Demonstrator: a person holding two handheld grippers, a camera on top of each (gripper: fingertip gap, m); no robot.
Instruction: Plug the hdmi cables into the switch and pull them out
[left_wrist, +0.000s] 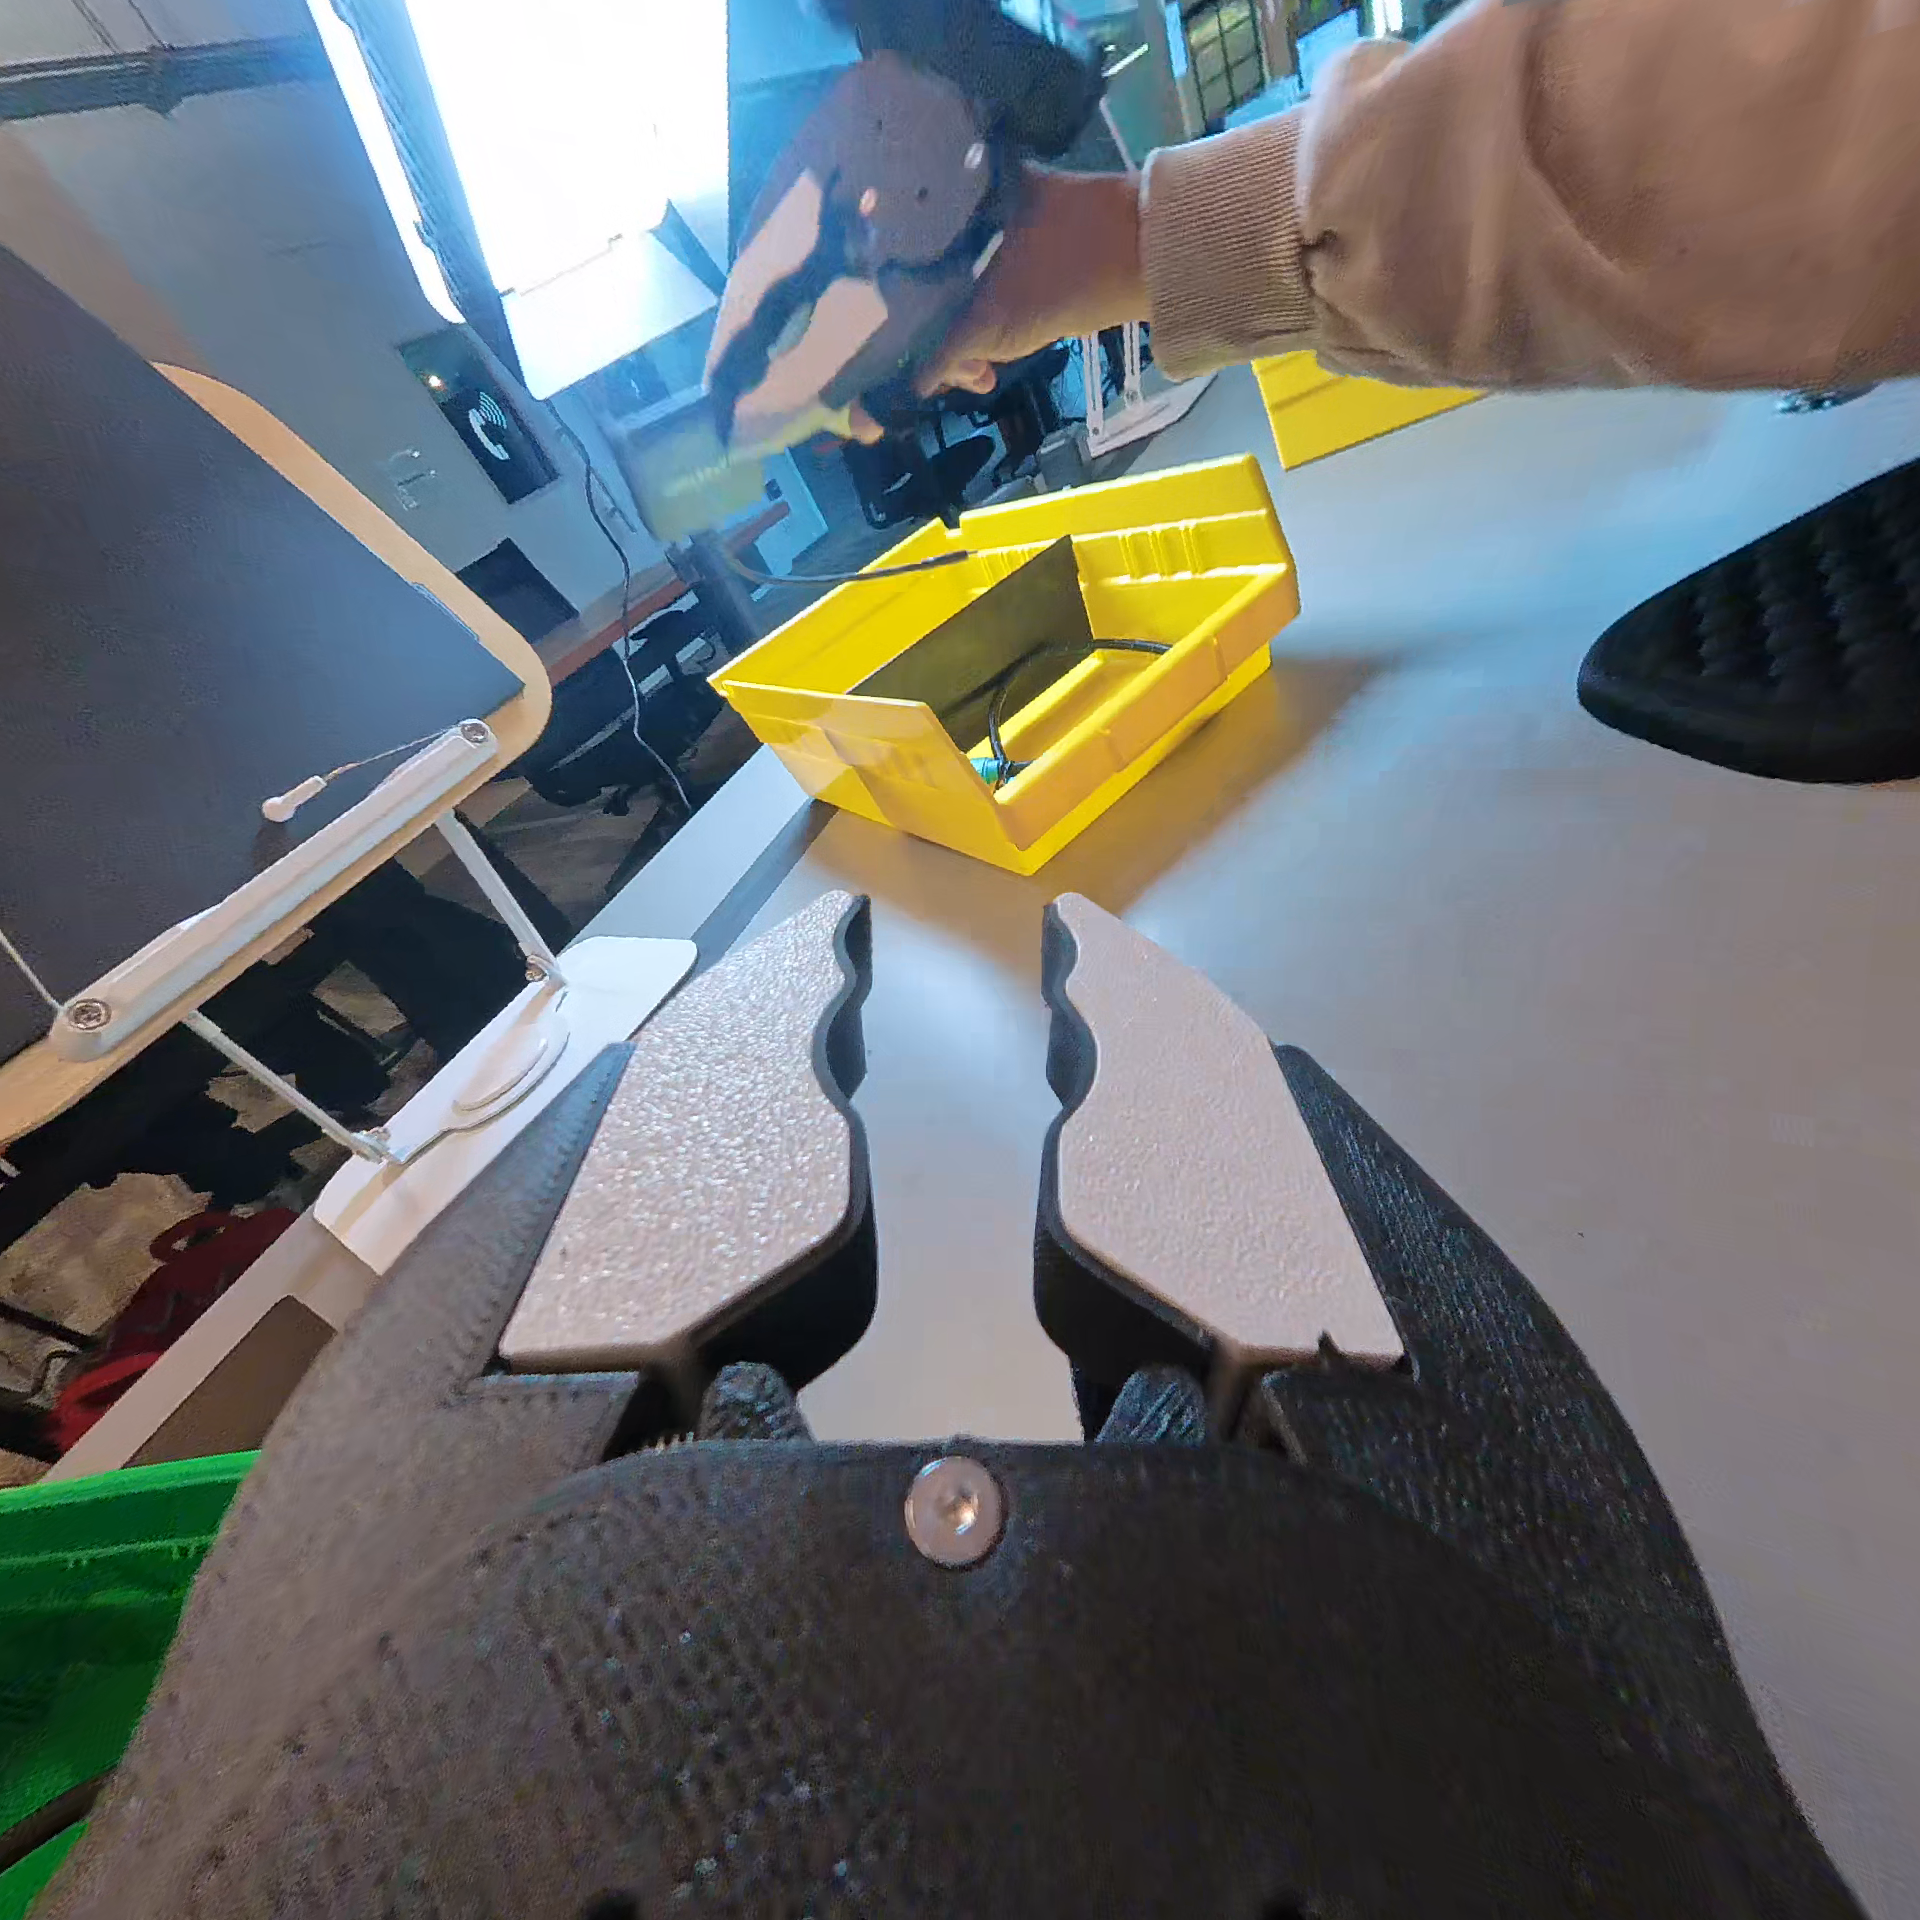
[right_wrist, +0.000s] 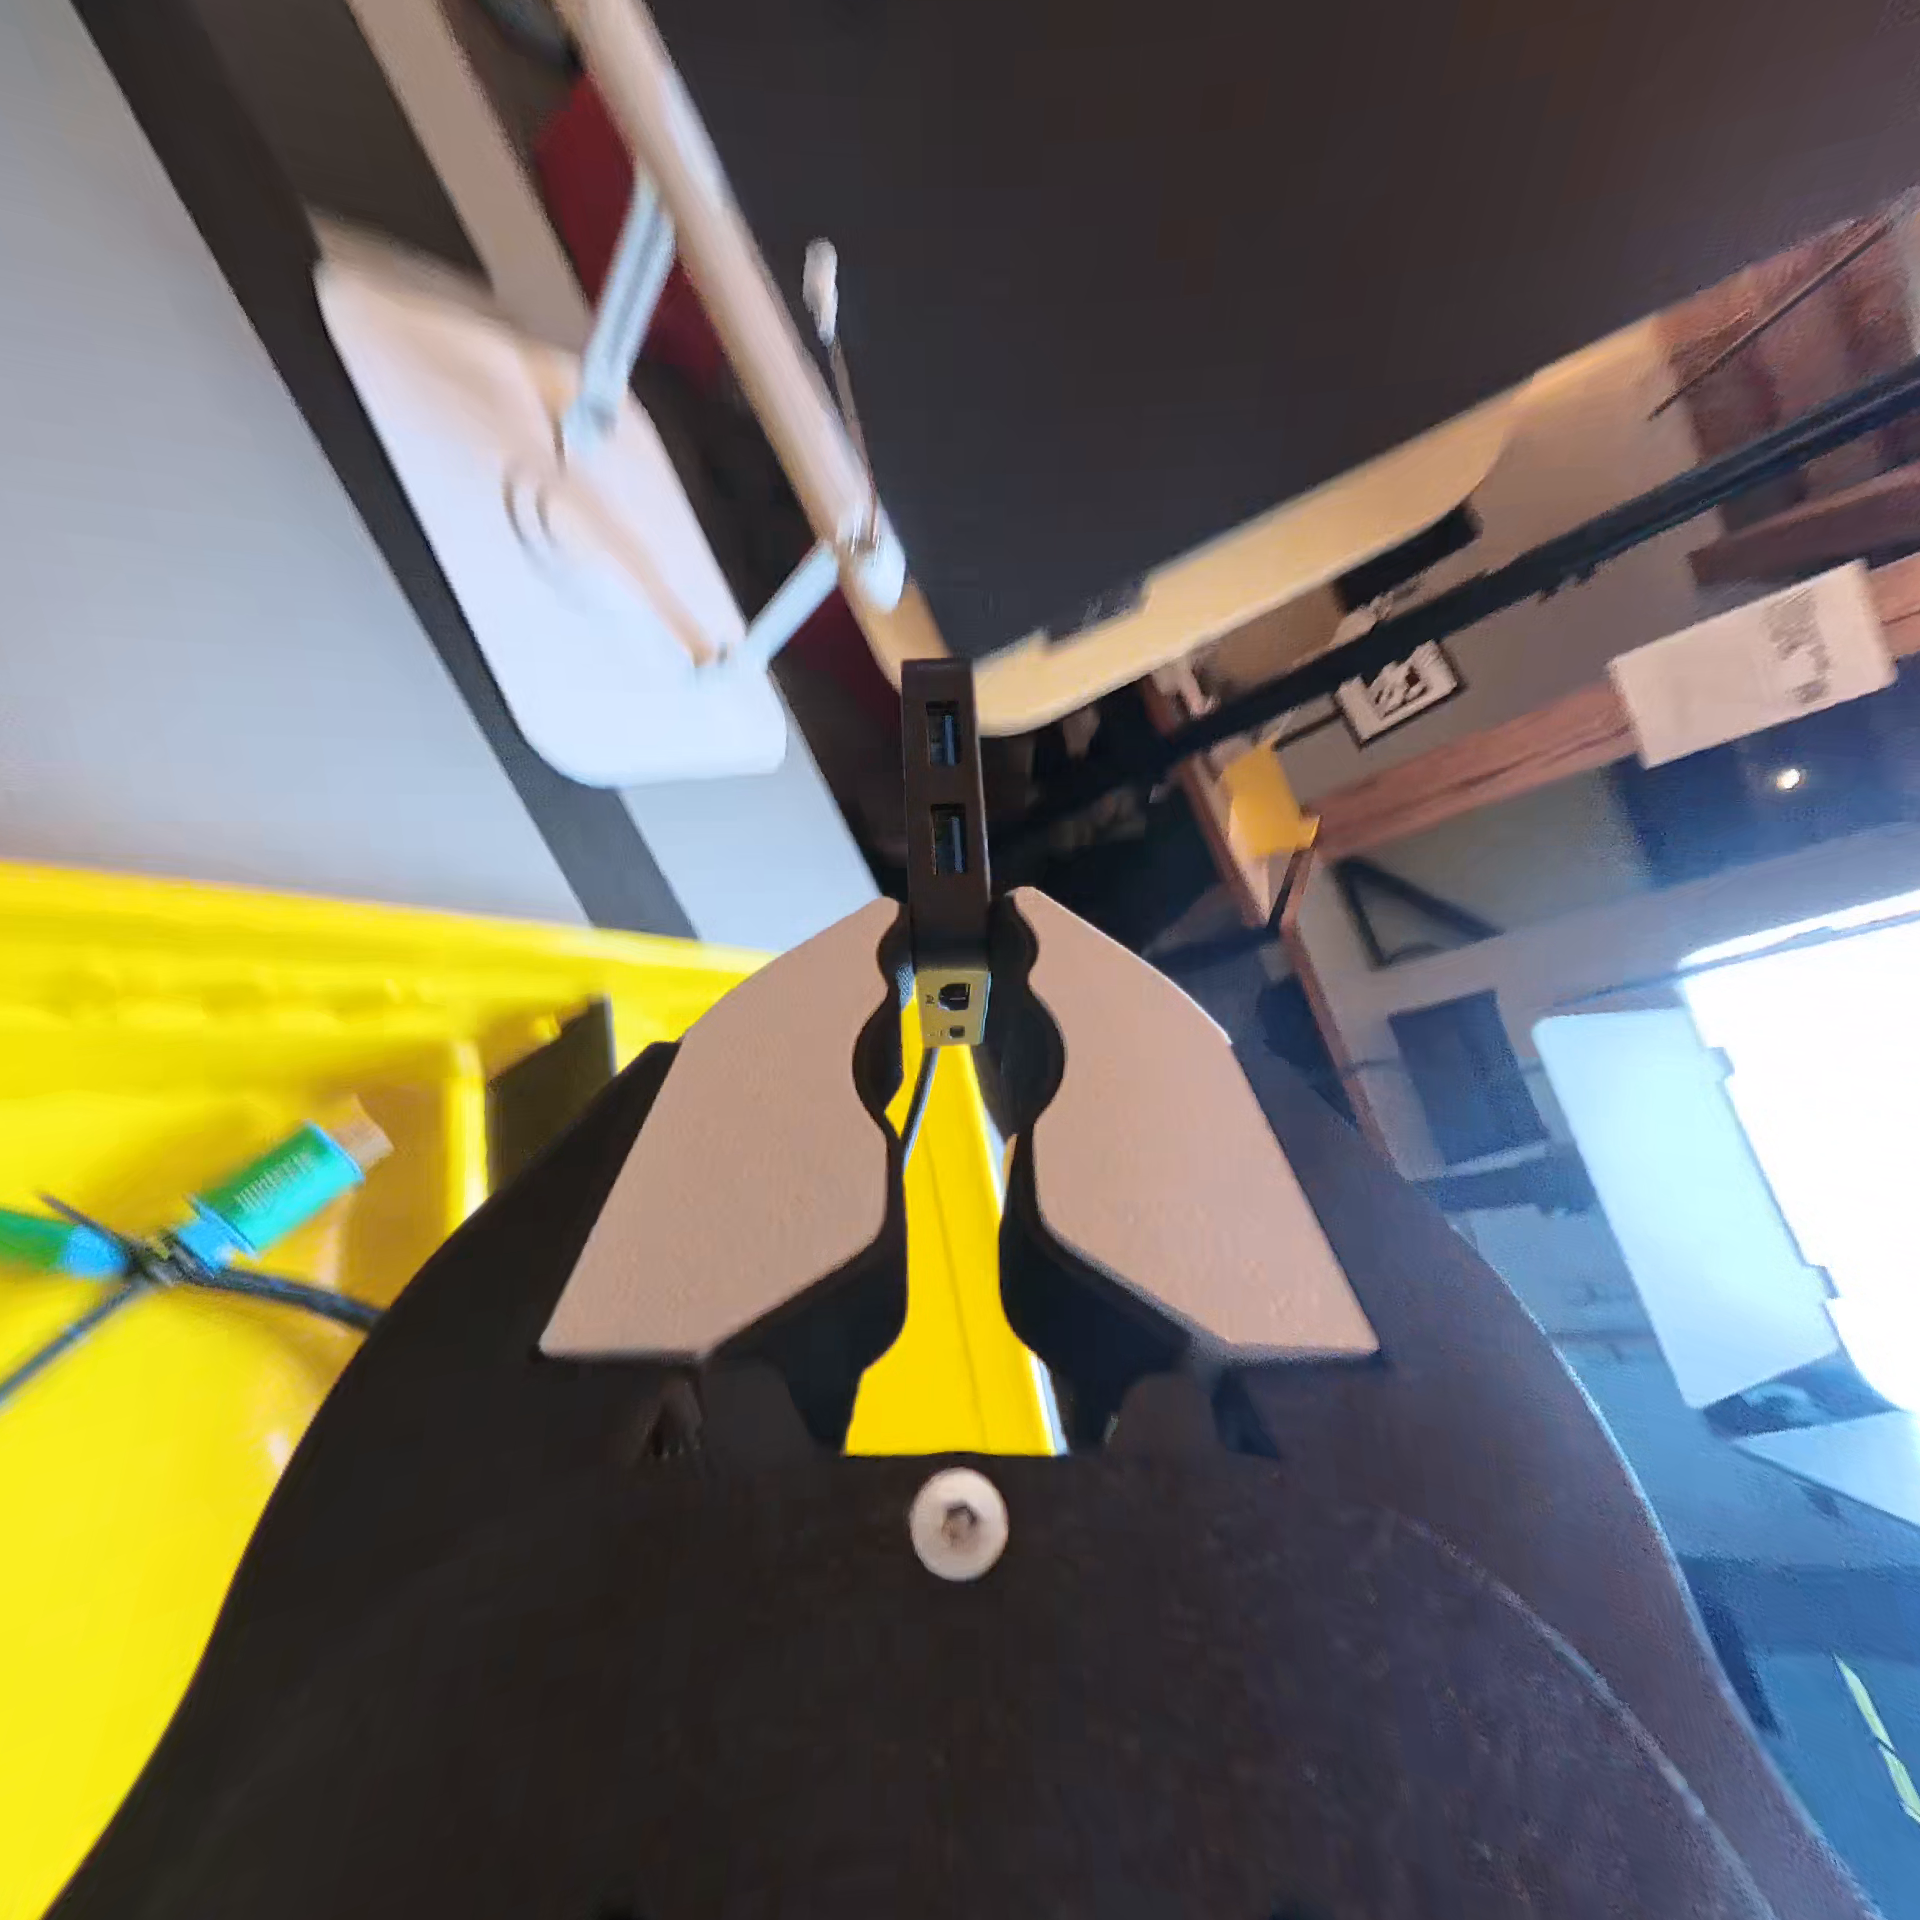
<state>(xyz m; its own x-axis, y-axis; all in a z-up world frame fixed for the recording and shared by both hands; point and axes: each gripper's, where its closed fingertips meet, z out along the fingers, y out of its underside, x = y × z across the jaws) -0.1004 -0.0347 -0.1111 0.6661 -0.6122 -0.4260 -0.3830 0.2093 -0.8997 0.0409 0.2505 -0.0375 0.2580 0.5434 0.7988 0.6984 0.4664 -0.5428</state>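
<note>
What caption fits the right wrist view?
Right gripper clamps a small black switch above a yellow bin.

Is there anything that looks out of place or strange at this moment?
Nothing looks damaged or spilled. The right gripper holds the black switch in the air, clamped near one end, with a thin cable hanging from it. The cables with green plugs lie tied together in the yellow bin.

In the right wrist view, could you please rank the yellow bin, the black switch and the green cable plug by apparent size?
1. Yellow bin, by far.
2. Black switch, held in the right gripper.
3. Green cable plug, though blur and differing distances make these two unsure.
</note>
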